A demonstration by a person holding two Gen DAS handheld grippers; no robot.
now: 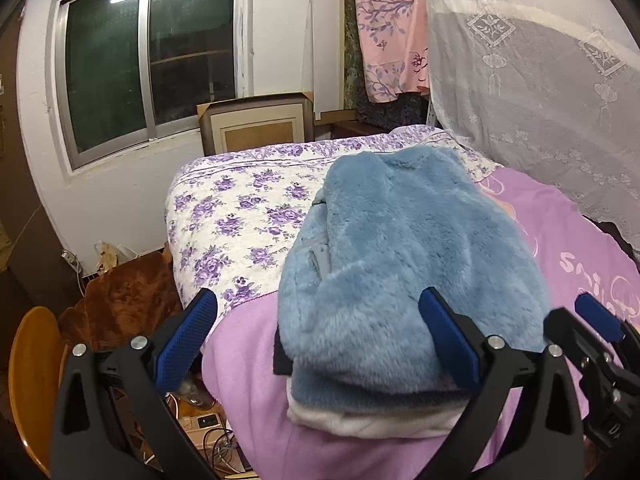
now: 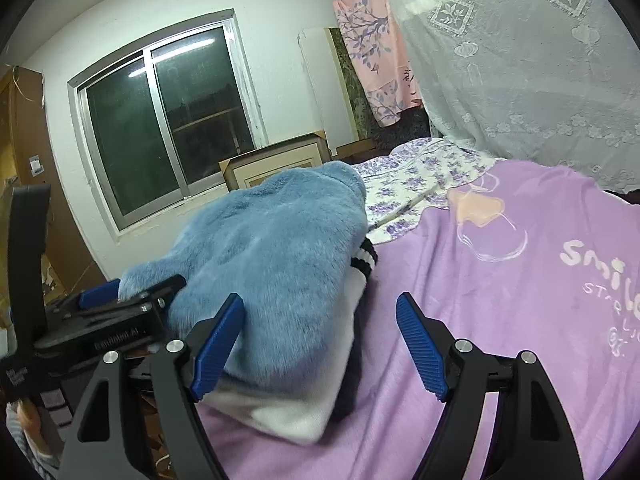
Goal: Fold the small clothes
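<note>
Nearest the lens in the left wrist view, the left gripper has its jaws spread wide with nothing held; its right pad seems to brush the near end of the blue fleece garment, though the fur hides whether they truly touch. That garment lies folded on top of a white garment, on the lilac blanket near the bed's left edge. Only this view shows the drop past that edge to a wooden chair and floor clutter. Only the right wrist view shows a dark cuff with 2 white stripes peeping from under the fleece, and broad bare blanket to the right. The right gripper is open and empty, its left pad beside the fleece.
</note>
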